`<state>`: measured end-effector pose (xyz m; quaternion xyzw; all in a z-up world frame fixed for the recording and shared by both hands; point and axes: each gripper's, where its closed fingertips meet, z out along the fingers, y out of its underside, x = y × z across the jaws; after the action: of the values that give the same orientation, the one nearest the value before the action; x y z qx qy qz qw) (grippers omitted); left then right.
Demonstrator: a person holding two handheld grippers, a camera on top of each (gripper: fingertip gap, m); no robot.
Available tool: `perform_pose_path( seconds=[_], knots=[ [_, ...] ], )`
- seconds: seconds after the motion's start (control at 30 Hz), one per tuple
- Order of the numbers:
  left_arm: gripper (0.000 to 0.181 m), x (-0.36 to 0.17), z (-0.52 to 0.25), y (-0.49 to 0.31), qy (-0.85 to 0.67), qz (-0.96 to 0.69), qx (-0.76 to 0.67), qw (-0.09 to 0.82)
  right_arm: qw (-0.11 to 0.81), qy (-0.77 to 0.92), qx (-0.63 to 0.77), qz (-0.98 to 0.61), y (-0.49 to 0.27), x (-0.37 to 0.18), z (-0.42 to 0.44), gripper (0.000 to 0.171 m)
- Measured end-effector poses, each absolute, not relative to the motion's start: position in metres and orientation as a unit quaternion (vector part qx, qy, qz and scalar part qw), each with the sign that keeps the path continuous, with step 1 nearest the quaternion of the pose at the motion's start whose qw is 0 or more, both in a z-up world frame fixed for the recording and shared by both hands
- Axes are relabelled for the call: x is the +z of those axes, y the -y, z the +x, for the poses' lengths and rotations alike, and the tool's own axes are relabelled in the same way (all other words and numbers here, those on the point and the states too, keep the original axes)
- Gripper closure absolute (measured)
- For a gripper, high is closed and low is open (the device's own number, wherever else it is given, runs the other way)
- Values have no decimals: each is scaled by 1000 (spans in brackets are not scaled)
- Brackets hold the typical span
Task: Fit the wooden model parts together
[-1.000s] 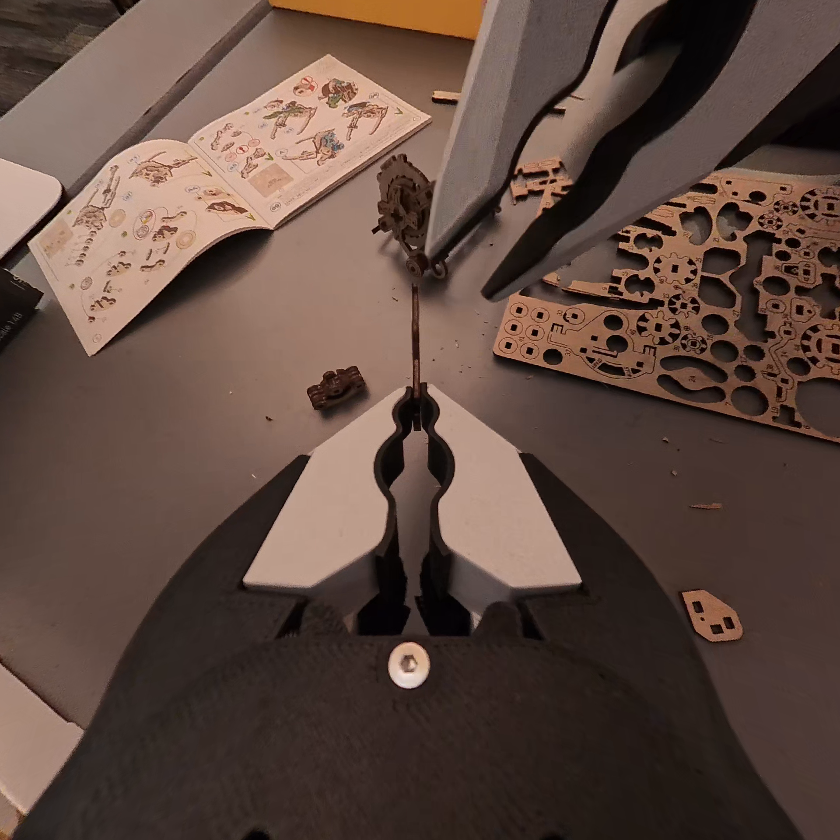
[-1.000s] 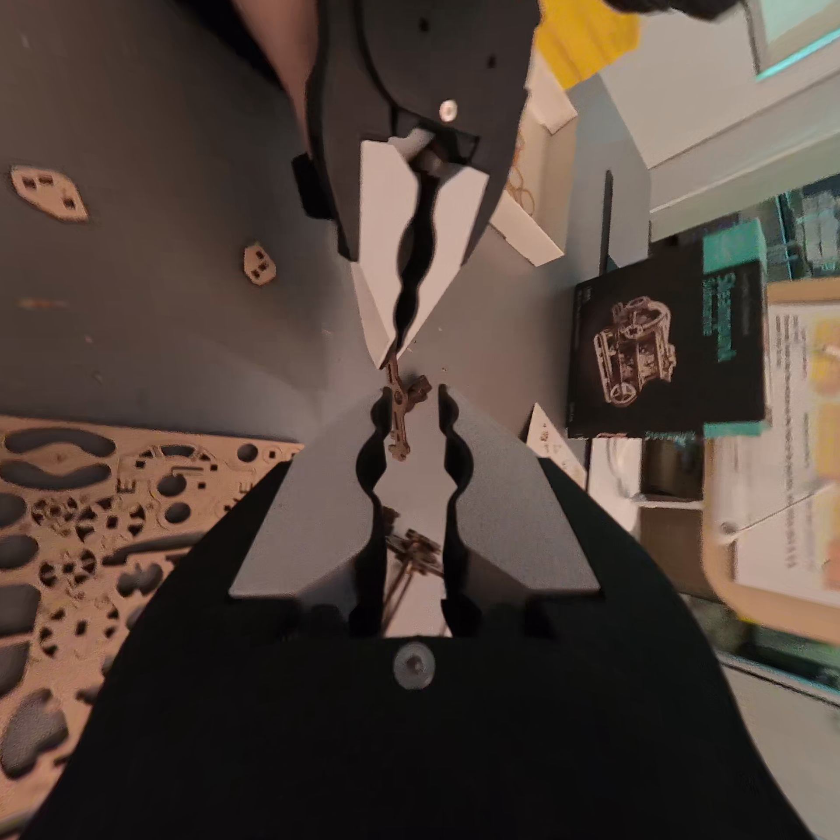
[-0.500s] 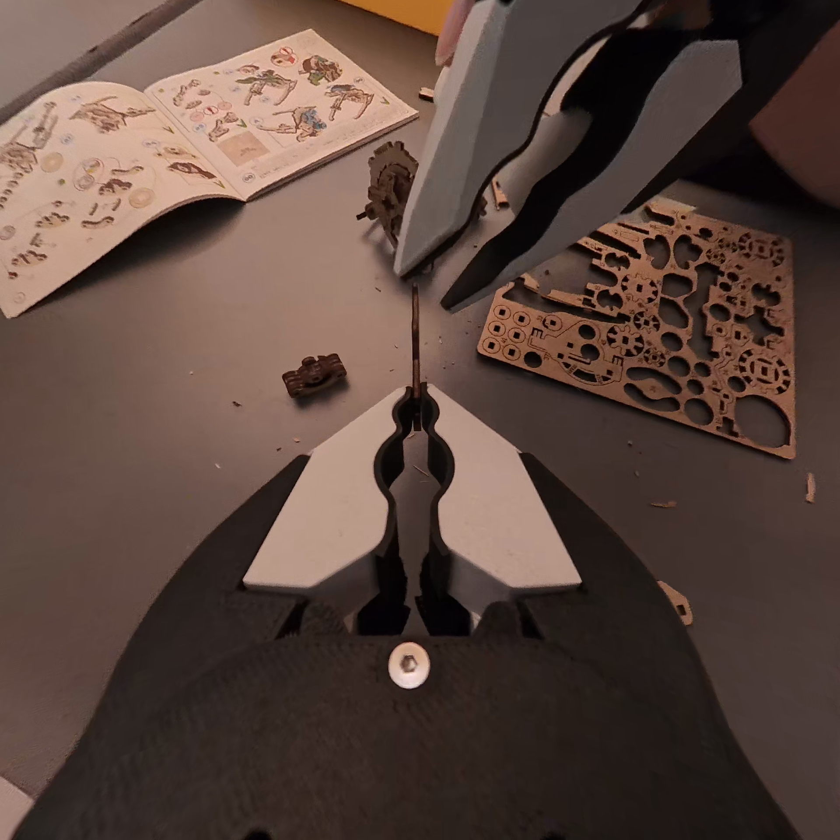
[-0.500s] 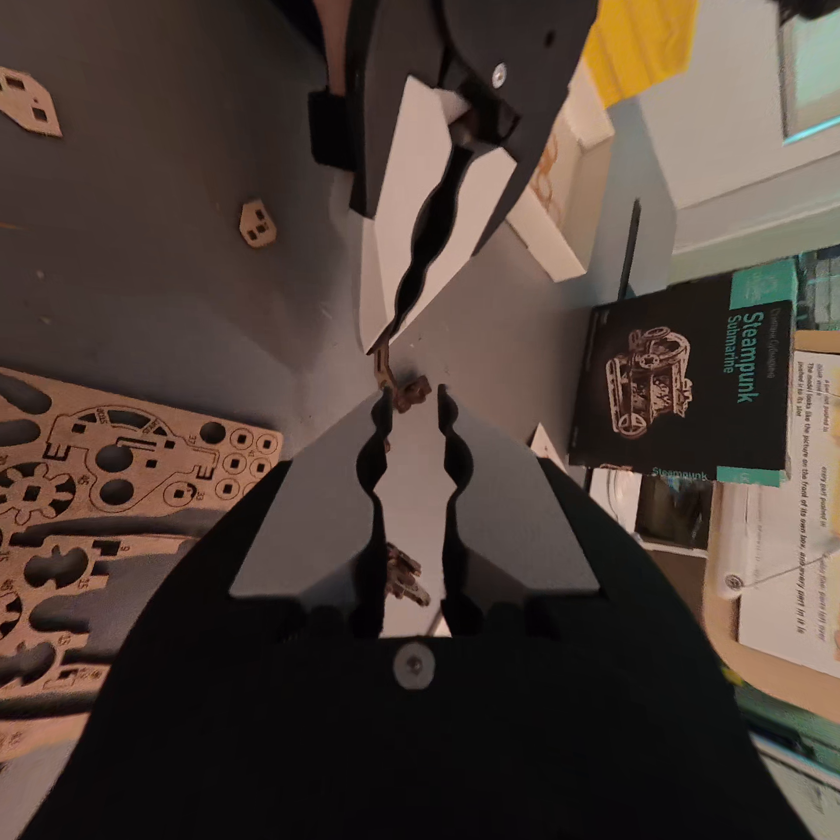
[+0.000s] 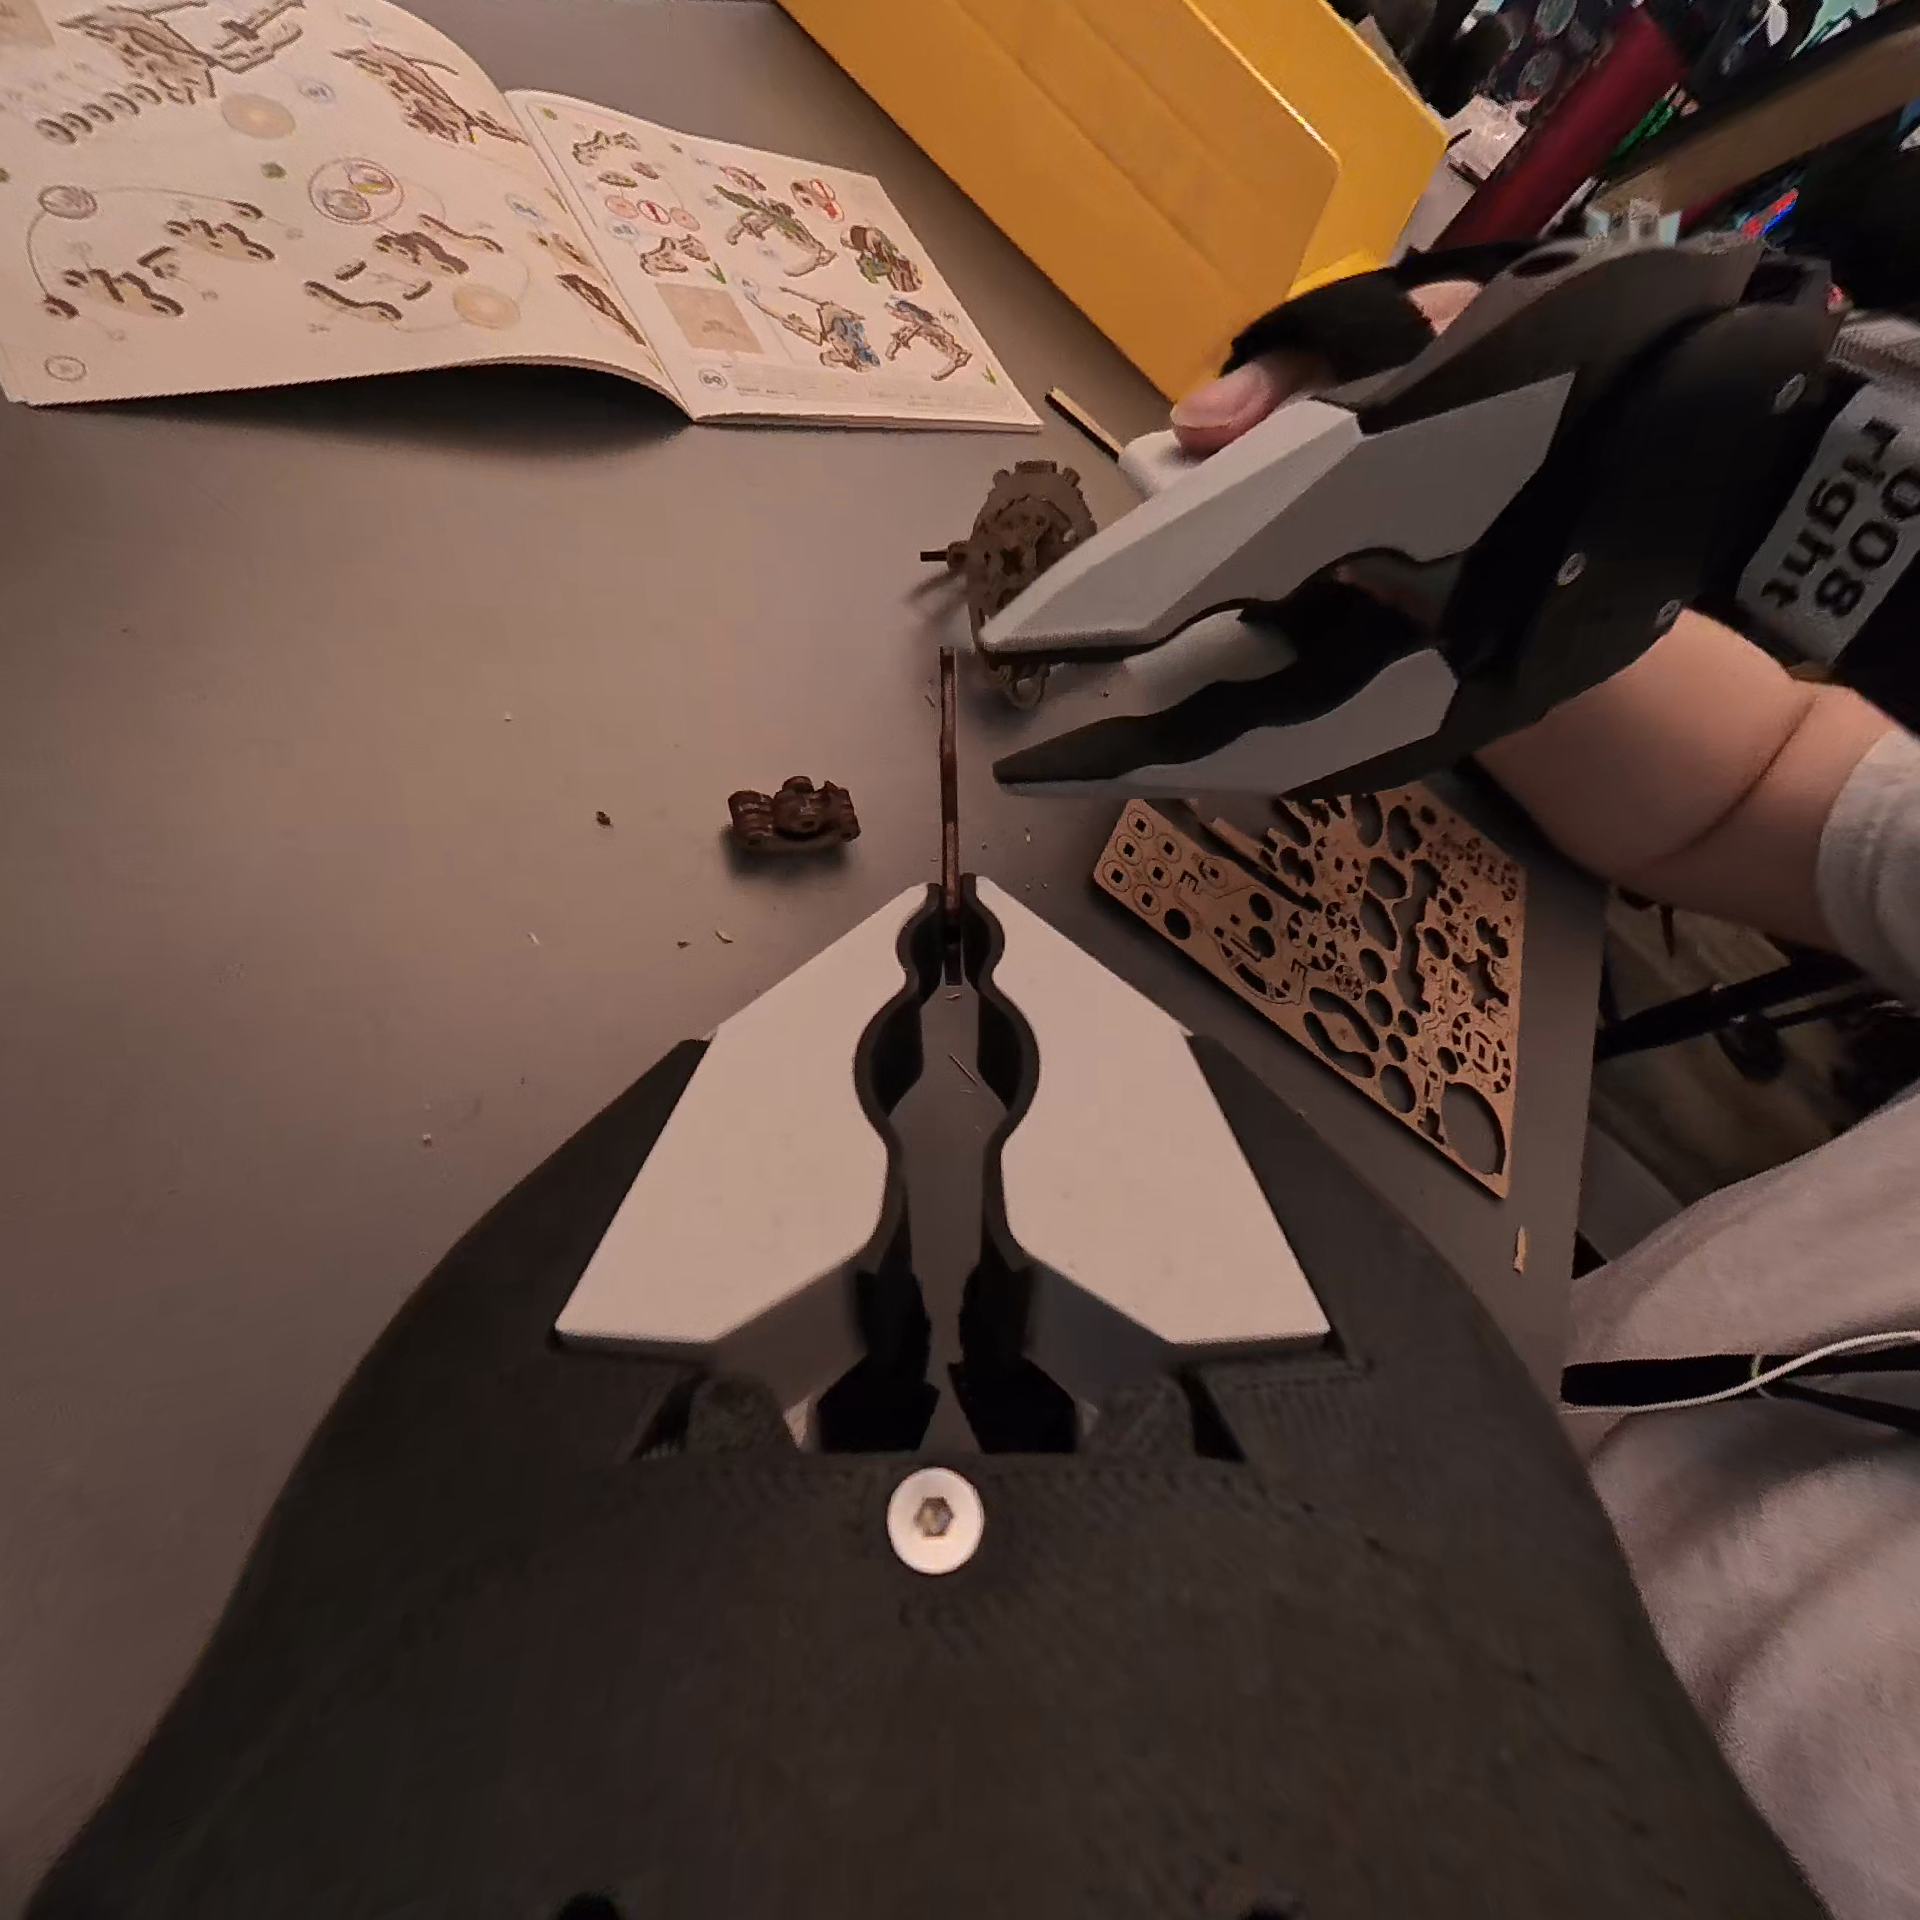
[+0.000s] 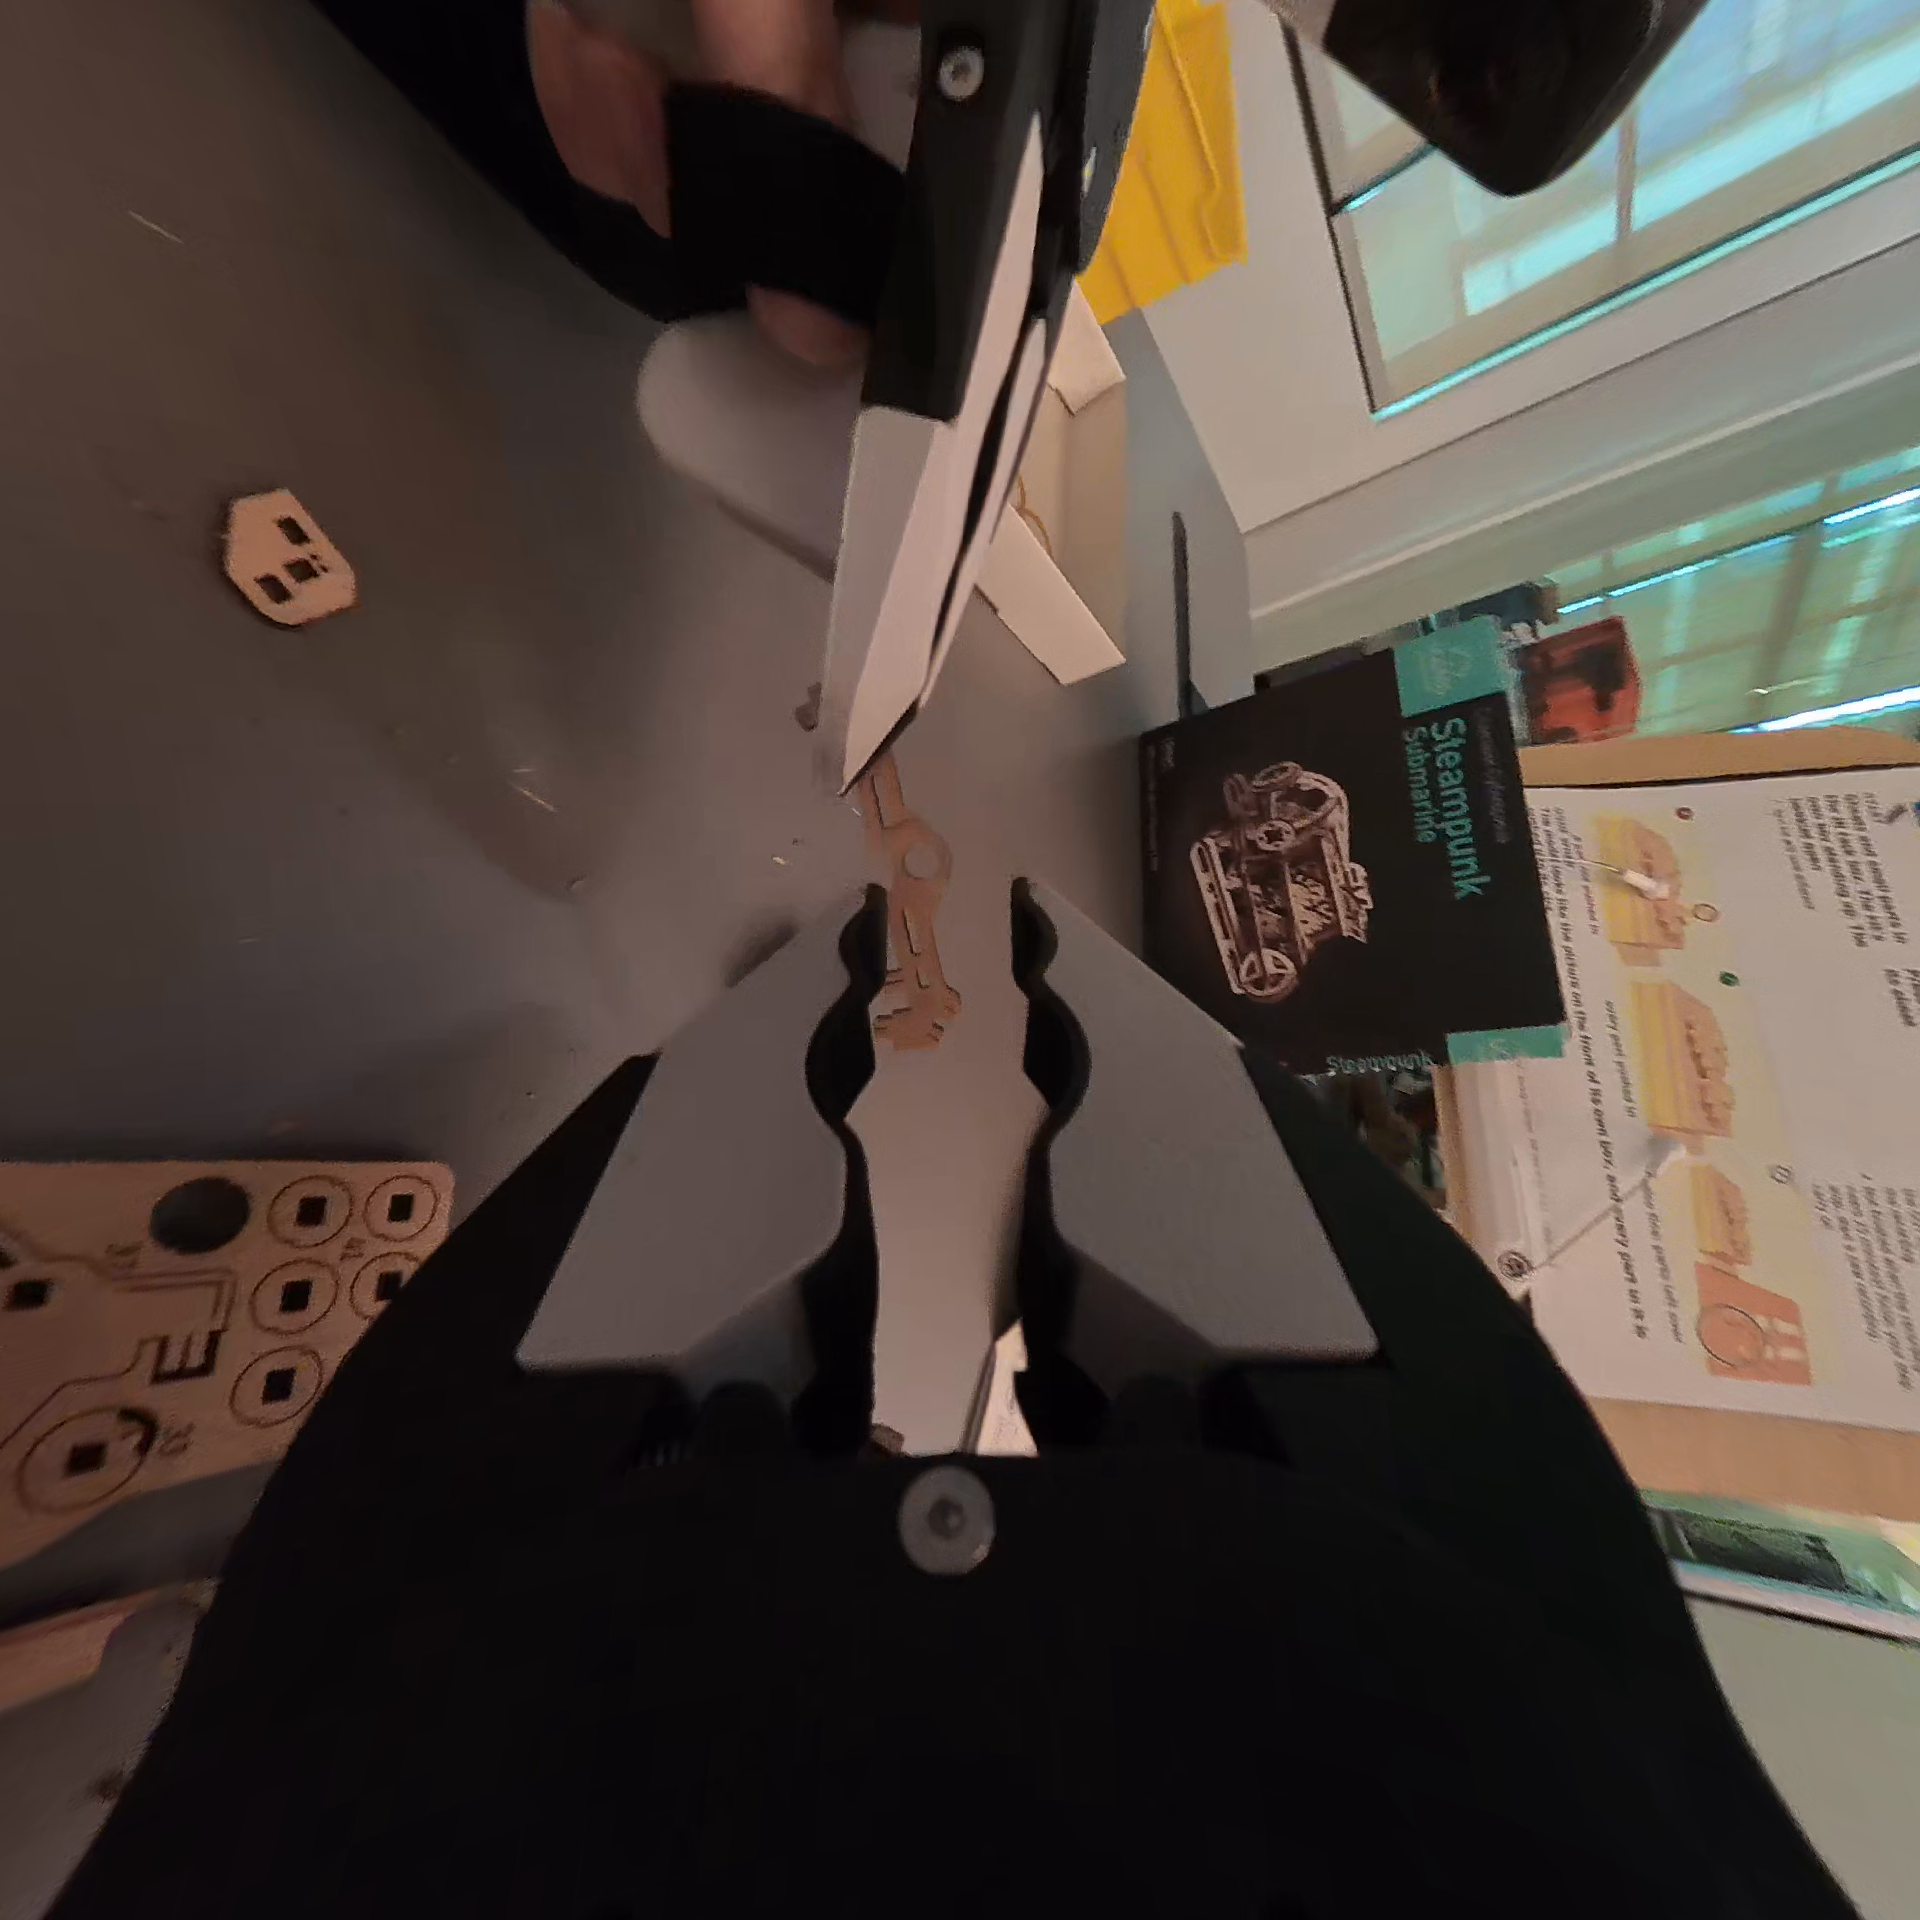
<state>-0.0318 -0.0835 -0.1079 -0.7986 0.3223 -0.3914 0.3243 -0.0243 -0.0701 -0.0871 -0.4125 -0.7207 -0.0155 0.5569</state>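
Observation:
My left gripper point(image 5: 948, 896) is shut on a thin flat wooden strip point(image 5: 947, 758), which I see edge-on pointing away from me. In the right wrist view the same strip point(image 6: 914, 935) shows its flat face, with a round hub and notched end, hanging from the left gripper's tip point(image 6: 860, 774). My right gripper point(image 6: 940, 899) is open, and the strip's free end lies between its fingers, close to the left finger point(image 6: 748, 1164). From the left wrist view the right gripper point(image 5: 995, 707) comes in from the right, open beside the strip's far end.
A dark gear assembly point(image 5: 1023, 540) stands behind the right gripper and a small dark assembly point(image 5: 795, 812) lies left of the strip. A punched wooden sheet point(image 5: 1330, 935), an open booklet point(image 5: 416, 208), a yellow bin point(image 5: 1091, 156), a loose wooden piece point(image 6: 286, 561) and a black box point(image 6: 1351, 883) are around. Both grippers' tips are close together, under 4 cm apart. It is some 10 cm from my left tips to the loose wooden piece point(image 6: 286, 561).
The right gripper has swung from above the strip to its right side, and the strip's end now reaches deeper between its open fingers. The left gripper keeps its hold.

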Motion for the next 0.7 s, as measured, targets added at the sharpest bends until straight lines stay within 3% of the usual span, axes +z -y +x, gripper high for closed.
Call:
perform_pose_path(
  seconds=[0.7],
  knots=[
    [180, -111, -26, 92, -309, -801, -423, 290, 548, 730, -81, -401, 65, -108, -29, 154]
  ],
)
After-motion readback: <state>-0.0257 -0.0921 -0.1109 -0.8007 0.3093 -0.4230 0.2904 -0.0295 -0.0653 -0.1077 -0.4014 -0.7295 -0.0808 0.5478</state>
